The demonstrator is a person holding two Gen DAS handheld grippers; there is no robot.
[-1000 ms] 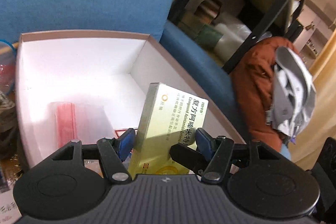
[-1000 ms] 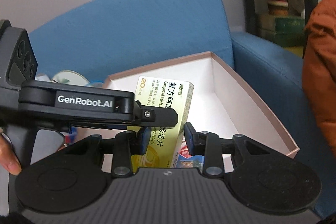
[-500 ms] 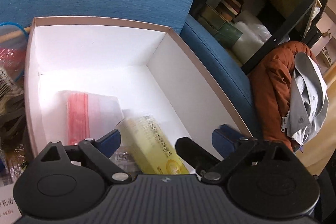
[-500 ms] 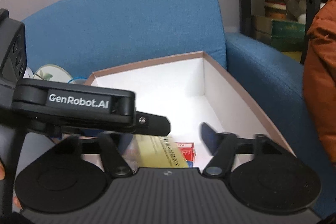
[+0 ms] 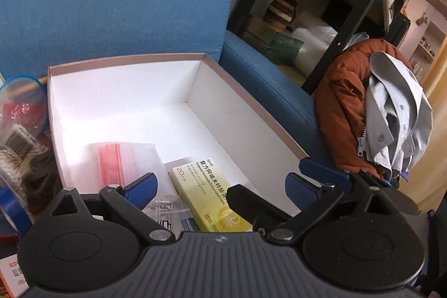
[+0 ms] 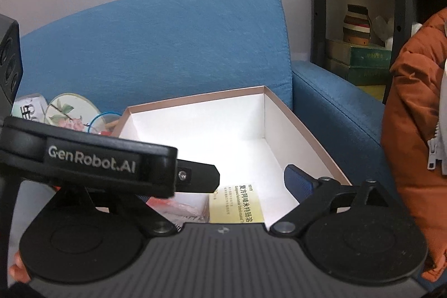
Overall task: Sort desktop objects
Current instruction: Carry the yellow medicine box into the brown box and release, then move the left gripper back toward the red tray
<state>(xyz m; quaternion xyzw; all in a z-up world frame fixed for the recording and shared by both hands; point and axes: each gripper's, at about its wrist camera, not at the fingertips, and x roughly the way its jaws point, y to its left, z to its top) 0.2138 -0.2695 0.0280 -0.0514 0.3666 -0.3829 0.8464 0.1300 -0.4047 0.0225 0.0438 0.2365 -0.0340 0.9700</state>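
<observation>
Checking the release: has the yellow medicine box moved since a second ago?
Yes. The yellow medicine box went from upright between the left gripper fingers to lying flat on the white box floor.

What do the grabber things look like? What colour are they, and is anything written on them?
Both are black plastic with ribbed grey-black bodies, two round discs and silver screws. The left gripper has blue ridged finger pads; so does the right gripper. White lettering on the left one's side reads "GenRobot.AI".

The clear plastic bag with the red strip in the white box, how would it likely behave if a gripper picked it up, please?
The plastic bag would probably flop and sag: it looks thin and lies wrinkled in the white box. Its glossy film may slip. It is likely light.
</observation>
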